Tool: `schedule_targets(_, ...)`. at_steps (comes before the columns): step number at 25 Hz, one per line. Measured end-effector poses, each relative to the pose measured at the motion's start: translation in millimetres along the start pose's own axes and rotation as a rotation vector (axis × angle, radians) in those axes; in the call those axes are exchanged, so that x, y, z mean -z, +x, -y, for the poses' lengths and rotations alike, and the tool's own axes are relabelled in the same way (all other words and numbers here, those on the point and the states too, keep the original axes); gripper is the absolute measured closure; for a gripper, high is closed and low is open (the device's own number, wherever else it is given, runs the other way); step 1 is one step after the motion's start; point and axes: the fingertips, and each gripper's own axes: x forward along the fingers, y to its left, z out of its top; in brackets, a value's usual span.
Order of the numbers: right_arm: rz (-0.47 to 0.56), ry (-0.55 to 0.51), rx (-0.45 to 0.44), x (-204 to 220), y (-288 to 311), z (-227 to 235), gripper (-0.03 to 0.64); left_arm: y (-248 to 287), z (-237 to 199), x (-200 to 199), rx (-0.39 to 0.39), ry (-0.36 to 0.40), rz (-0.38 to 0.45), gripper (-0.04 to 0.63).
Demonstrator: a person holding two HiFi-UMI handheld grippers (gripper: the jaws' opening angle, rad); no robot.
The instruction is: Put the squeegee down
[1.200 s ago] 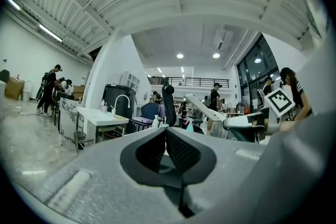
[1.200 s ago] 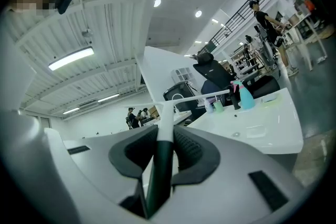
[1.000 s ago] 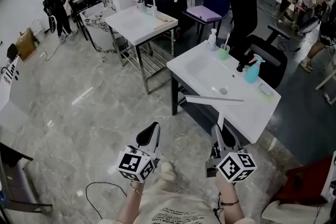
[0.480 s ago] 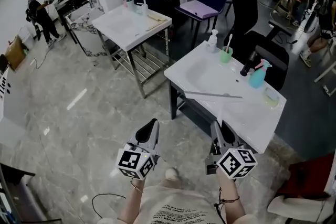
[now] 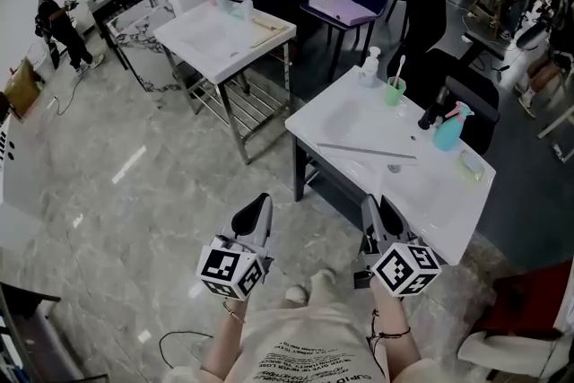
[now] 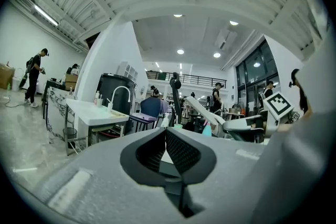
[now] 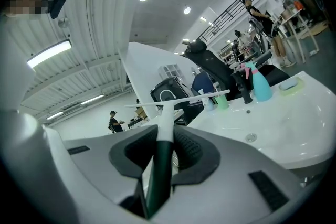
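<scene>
A squeegee (image 5: 366, 151) with a long thin blade and a white-and-green handle (image 7: 164, 128) is held in my right gripper (image 5: 377, 209), which is shut on the handle. The blade hangs level over the white sink (image 5: 448, 193), across the basin and above the drain. In the right gripper view the handle runs up between the jaws of the right gripper (image 7: 161, 132) to the blade. To its left, over the floor, my left gripper (image 5: 257, 209) is shut with nothing in it. In the left gripper view the left gripper (image 6: 166, 134) has its pads touching.
At the sink's back edge stand a soap dispenser (image 5: 369, 67), a green cup (image 5: 394, 90), a black faucet (image 5: 430, 114) and a teal spray bottle (image 5: 446, 126). A black chair (image 5: 462, 99) is behind it. A second sink table (image 5: 215, 31) stands at the back left. People (image 5: 54, 9) stand far left.
Both grippers have moved forward toward the white sink. The squeegee stays in the right gripper, and its blade now reaches farther over the basin.
</scene>
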Motion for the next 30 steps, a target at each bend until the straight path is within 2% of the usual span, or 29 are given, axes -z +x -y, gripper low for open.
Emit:
schedule_targets(5,-0.003,0.003,-0.009,1,16,-2,0.522,8,-12,-1,-0.011,-0.003,0.004,0.573)
schedule_targets(14,0.009,0.02,0.001,-2,53,9,0.522,45,-28,0,0.018,0.007,-0.012,0.572)
schedule_targets(30,-0.029,0.045,0.027,-24,187,41,0.522,156,-101,-9,0.005,-0.006,-0.048,0.572)
